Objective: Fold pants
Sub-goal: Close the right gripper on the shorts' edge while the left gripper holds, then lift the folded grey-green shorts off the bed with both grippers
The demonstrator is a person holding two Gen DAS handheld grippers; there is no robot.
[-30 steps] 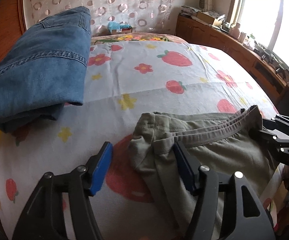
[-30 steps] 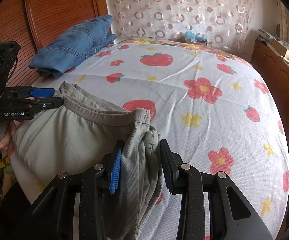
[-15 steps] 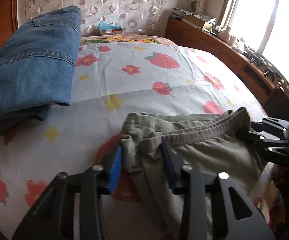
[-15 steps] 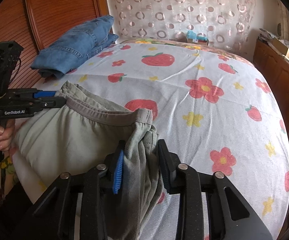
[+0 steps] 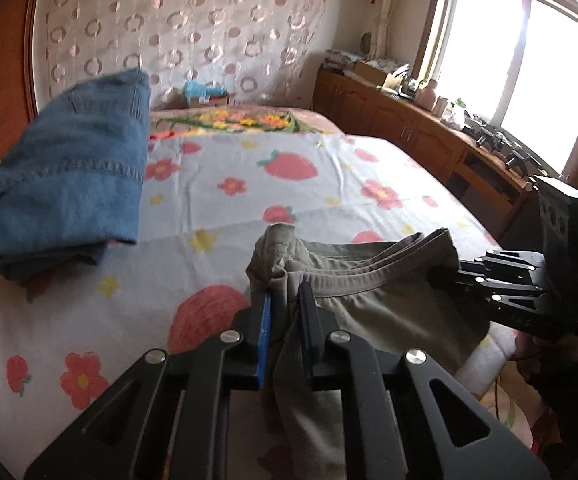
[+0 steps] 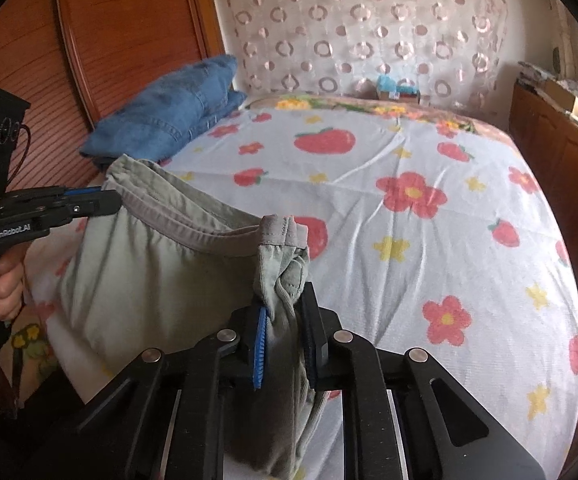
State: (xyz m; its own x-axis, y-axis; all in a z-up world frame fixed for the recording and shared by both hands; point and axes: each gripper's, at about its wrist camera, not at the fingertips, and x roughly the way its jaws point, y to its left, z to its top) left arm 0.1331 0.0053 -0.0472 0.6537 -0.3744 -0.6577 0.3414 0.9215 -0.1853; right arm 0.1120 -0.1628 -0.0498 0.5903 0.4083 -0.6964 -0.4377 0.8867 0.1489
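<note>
Both grippers are clamping the waistband of the pants (image 5: pixel 373 304), one at each end: left gripper (image 5: pixel 285 320) at one corner, right gripper (image 6: pixel 285 320) at the other, fingers squeezed tight on the fabric. Pants are hanging over the near edge of the bed (image 6: pixel 409 208). Jeans (image 5: pixel 73 176) are sitting folded by the headboard (image 6: pixel 129 32).

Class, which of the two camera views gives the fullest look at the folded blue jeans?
The left wrist view: the folded blue jeans fill its left side, stitching and folded edges visible. The right wrist view shows them smaller and farther off, against the wooden headboard.
</note>
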